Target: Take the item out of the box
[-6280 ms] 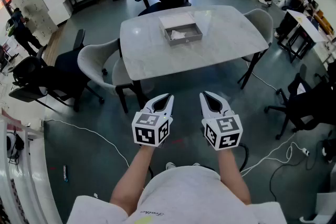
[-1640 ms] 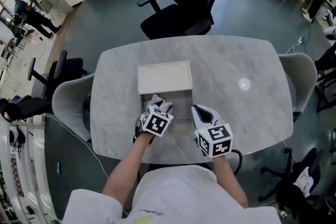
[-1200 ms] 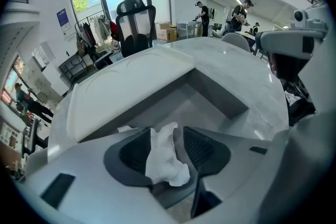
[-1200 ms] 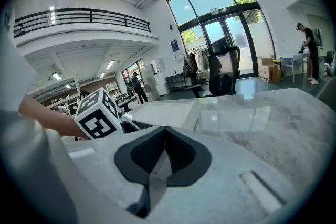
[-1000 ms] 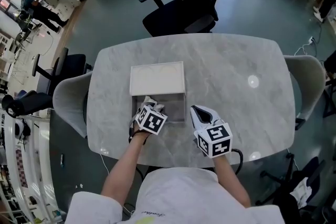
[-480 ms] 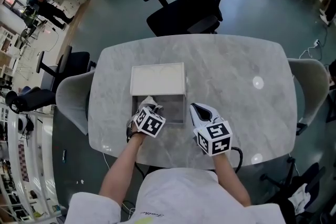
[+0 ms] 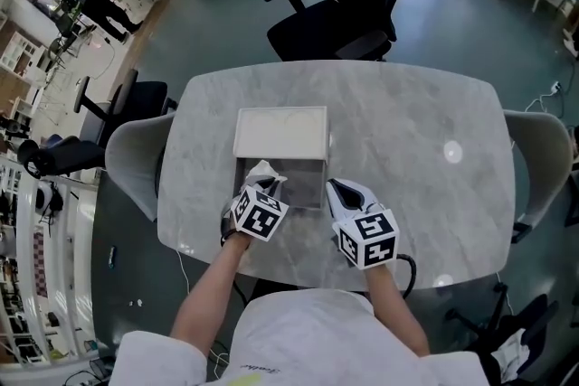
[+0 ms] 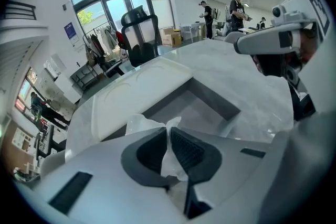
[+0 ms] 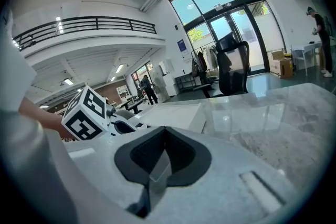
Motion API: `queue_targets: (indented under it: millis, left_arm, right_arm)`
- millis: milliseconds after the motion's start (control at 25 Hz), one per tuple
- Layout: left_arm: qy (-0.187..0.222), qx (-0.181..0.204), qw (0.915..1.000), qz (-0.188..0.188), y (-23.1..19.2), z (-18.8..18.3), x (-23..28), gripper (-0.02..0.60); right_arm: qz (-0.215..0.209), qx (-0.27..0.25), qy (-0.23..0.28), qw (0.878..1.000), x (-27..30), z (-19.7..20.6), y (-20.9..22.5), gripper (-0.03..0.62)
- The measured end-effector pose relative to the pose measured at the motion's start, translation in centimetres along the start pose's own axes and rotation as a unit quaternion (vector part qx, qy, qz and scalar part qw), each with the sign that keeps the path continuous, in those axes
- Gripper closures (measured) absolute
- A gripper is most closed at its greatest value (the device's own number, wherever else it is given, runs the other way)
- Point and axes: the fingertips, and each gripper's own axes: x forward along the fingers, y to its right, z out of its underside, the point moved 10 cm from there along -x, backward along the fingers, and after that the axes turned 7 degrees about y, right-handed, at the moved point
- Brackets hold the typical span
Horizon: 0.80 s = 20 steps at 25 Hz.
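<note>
While right gripper [image 7: 340, 189] clamps the box [image 7: 309, 196], the down-tilted left gripper [image 7: 264, 184], fingers [image 8: 187, 149] just closed, pinches the item [image 7: 261, 169].

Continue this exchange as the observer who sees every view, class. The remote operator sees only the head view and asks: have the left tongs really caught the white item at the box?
Observer: Yes. The left gripper view shows the left tongs have just been closing and now pinch the thin white item between their pads.
Operator: And the right tongs?
Observer: The right gripper view shows the right tongs shut, with nothing between them.
Operator: Anything else in the box?
Observer: In the left gripper view, the box floor seen beyond the item looks bare.
</note>
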Motion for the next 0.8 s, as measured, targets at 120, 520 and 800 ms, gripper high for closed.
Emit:
queue_targets:
  millis: [120, 520, 800]
  left_arm:
    - [0.017, -0.012, 0.9998, -0.008, 0.1, 0.2, -1.1, 0.551]
    - [0.118, -0.062, 0.9908, -0.026, -1.1, 0.1, -6.5, 0.551]
    - [0.197, -0.111, 0.9736, -0.03, -2.2, 1.7, -10.6, 0.549]
  right_arm:
    - [-0.006, -0.005, 0.0, 1.0, 0.0, 0.0, -0.5, 0.591]
    - [-0.013, -0.032, 0.01, 0.999, 0.3, -0.7, -4.3, 0.591]
    - [0.002, -0.056, 0.018, 0.998, 0.4, -1.1, -8.0, 0.591]
